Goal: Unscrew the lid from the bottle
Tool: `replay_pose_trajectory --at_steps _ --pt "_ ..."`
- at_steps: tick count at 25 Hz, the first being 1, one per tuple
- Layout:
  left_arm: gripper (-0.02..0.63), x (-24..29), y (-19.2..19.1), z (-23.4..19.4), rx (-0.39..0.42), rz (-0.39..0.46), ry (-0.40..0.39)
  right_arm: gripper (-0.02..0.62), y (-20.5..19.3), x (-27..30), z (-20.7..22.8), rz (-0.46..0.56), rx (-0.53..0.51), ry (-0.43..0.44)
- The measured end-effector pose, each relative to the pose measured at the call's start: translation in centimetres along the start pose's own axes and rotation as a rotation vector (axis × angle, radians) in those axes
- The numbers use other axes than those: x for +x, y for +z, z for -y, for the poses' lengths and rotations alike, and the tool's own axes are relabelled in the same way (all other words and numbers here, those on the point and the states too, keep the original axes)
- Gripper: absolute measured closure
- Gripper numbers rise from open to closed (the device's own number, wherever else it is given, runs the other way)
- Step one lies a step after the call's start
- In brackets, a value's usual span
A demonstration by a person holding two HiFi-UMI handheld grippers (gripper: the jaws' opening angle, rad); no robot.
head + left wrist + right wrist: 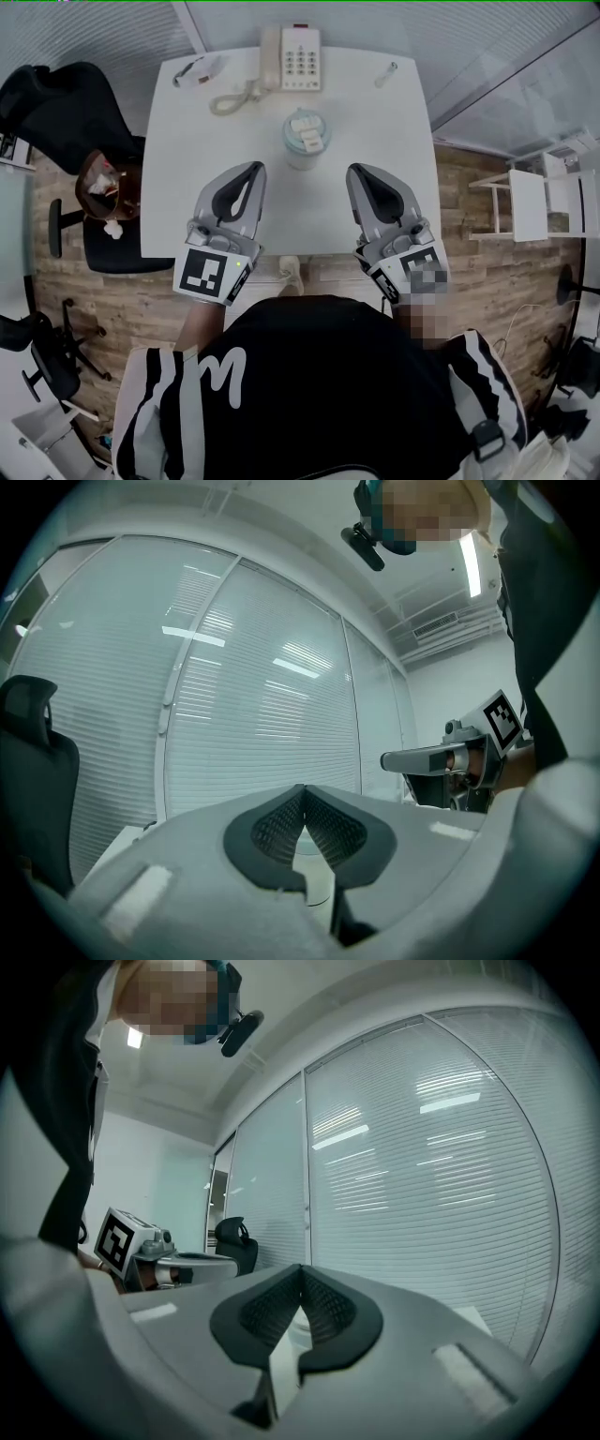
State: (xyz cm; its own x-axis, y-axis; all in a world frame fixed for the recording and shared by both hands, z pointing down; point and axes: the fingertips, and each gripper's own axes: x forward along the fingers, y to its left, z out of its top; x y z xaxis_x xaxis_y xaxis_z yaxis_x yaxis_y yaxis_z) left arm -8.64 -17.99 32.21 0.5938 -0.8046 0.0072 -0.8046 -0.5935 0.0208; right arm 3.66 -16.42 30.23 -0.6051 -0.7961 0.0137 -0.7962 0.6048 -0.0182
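Nothing's started yet. Both grippers are clenched shut with nothing in them. The left gripper (253, 171) and the right gripper (357, 173) hover level over the near half of the white counter (187, 187). The bottle (307, 141) stands upright mid-counter, just ahead of them and between their tips, untouched. A desk phone (292, 58) sits further back.

The lid (307, 129) looks to be on, though from straight above I can't really tell how it's threaded. If it were me, I'd open both first and clamp one low round the body so it can't spin. Then grab the lid square with the other and twist without tipping it. The body looks smooth, so a light hold will probably slip.
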Motion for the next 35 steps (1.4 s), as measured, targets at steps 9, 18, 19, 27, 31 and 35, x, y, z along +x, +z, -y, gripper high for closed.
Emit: replay_pose_trajectory --at_steps 9,18,19,27,31,35 --pt "0.607 1.4 -0.5 -1.4 -0.008 0.011 -0.029 0.595 -0.8 1.1 0.7 -0.012 0.000 -0.035" --pt "0.607 1.8 -0.9 -1.9 -0.018 -0.005 -0.012 0.595 -0.1 2.3 1.3 -0.028 0.001 -0.001" --pt "0.607 1.8 -1.0 -2.0 -0.015 -0.010 -0.012 0.595 -0.1 2.3 1.6 -0.020 0.002 0.000" --pt "0.535 2.6 -3.0 -1.0 -0.020 -0.053 -0.078 0.439 -1.6 2.7 2.9 -0.015 0.040 0.059" --pt "0.415 3.0 -4.4 0.2 0.004 -0.071 -0.142 0.328 -2.1 3.1 2.6 -0.016 0.056 0.126" --pt "0.342 3.3 -5.4 0.4 0.003 -0.052 -0.140 0.233 -2.7 3.8 1.9 -0.029 0.065 0.170"
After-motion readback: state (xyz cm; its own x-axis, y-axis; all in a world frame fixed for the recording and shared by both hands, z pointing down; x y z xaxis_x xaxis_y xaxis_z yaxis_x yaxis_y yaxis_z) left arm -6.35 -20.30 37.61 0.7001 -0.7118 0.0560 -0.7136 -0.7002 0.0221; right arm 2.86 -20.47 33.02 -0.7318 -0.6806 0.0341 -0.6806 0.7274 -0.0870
